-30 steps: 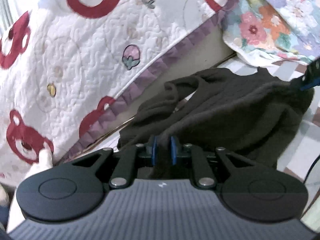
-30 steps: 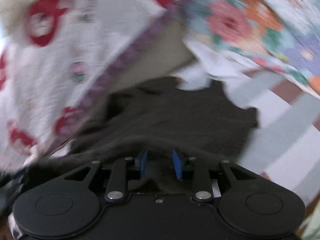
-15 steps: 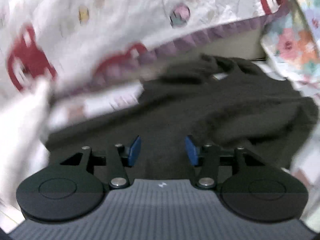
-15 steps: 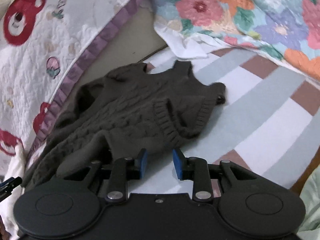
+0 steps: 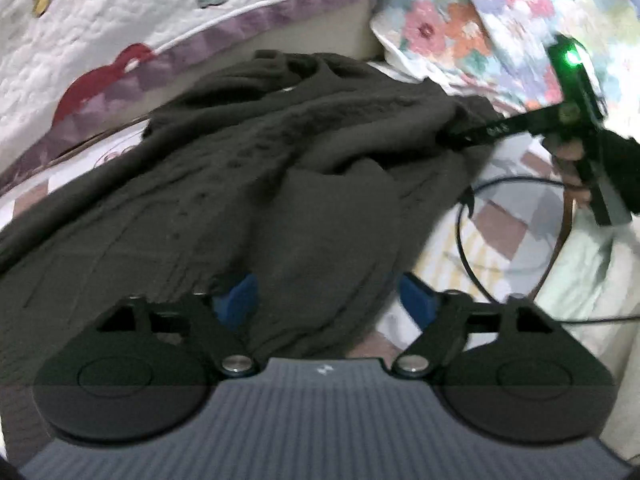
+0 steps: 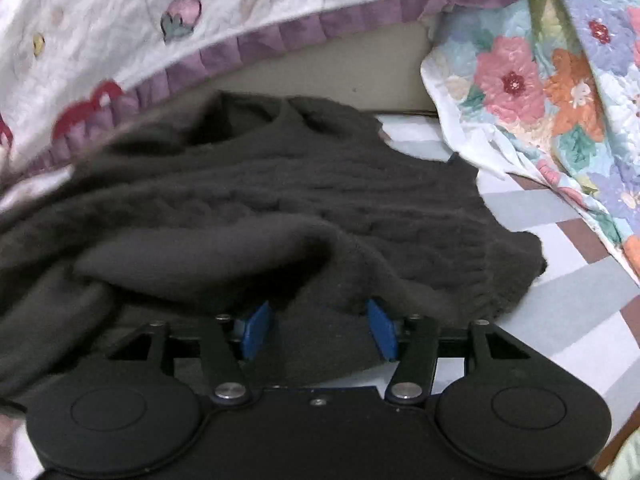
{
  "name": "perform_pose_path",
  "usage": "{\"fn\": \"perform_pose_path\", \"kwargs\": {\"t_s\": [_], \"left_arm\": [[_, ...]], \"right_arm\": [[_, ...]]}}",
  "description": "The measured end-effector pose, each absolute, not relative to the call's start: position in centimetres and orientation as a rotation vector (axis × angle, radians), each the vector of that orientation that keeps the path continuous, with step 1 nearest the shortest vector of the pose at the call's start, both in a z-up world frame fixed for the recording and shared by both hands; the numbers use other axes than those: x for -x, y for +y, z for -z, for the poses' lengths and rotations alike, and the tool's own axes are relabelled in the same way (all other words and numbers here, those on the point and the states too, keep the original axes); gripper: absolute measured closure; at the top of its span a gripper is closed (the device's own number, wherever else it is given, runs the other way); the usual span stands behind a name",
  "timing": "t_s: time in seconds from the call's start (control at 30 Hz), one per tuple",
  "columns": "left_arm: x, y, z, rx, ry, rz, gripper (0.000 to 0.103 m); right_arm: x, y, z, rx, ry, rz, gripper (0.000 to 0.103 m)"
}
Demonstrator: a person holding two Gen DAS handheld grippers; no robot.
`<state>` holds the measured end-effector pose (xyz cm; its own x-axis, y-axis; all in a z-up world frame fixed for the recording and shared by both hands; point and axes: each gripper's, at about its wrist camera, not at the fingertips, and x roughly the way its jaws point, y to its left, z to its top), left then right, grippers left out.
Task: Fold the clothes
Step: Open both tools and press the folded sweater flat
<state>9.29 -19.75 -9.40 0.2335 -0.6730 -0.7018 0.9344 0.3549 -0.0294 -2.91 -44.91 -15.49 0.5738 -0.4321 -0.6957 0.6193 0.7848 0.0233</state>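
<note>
A white quilted blanket with red bears and purple frill (image 6: 120,20) hangs behind. A floral quilt (image 6: 560,80) lies right. A grey, white and brown striped sheet (image 6: 560,280) covers the bed.

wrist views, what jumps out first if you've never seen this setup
The dark brown knit sweater lies rumpled across the middle of the striped bedding. Behind it hang a white quilt with red bears on the left and a floral quilt on the right. Both the left gripper and right gripper are open over the sweater's near edge, their jaws having just been opening, with fabric between the blue pads.
</note>
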Motion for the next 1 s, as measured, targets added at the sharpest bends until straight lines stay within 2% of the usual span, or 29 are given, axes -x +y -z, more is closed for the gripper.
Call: {"fn": "perform_pose_path", "kwargs": {"t_s": [0.13,0.2,0.27,0.33,0.4,0.43,0.47,0.5,0.53,0.67,0.73,0.87,0.9,1.0], "left_arm": [[-9.4,-20.9,11.1,-0.591,0.633,1.168,0.019],[-11.0,-20.4,11.1,-0.510,0.681,1.156,0.021],[-12.3,-19.4,10.2,-0.388,0.711,1.144,0.034],[-13.3,-18.8,9.6,-0.335,0.712,1.117,0.038],[-14.1,-18.3,9.6,-0.313,0.717,1.079,0.037],[-14.4,-18.1,9.6,-0.307,0.725,1.060,0.037],[-14.5,-18.0,9.6,-0.301,0.728,1.056,0.037],[-14.6,-18.0,9.6,-0.296,0.730,1.054,0.037],[-14.7,-18.0,9.6,-0.296,0.730,1.057,0.038],[-14.9,-18.4,9.2,-0.333,0.729,1.075,0.036],[-15.2,-18.6,8.9,-0.326,0.785,1.094,0.035],[-16.8,-17.7,8.1,-0.161,0.861,1.119,0.030],[-17.5,-17.4,8.0,-0.124,0.872,1.080,0.030],[-19.4,-15.8,8.3,-0.045,0.917,0.963,0.030]], "right_arm": [[2.7,-45.2,16.4,-0.316,0.706,0.632,0.034],[2.8,-45.1,16.5,-0.344,0.691,0.622,0.027],[2.8,-45.1,16.6,-0.372,0.677,0.611,0.021],[2.7,-44.8,16.8,-0.375,0.674,0.613,0.020],[2.3,-44.4,17.2,-0.313,0.693,0.618,0.021],[2.2,-44.1,17.3,-0.282,0.699,0.620,0.031],[2.6,-44.2,17.0,-0.269,0.695,0.617,0.046],[3.1,-44.2,16.6,-0.256,0.691,0.613,0.076],[3.5,-44.3,16.3,-0.243,0.686,0.610,0.090],[5.3,-44.2,14.6,-0.158,0.717,0.592,0.091],[6.0,-43.7,13.8,-0.119,0.751,0.590,0.092],[6.1,-43.0,14.9,-0.090,0.893,0.548,0.094],[6.3,-43.1,15.3,-0.071,0.903,0.577,0.099],[7.3,-43.8,15.4,-0.100,0.900,0.627,0.099]]}}
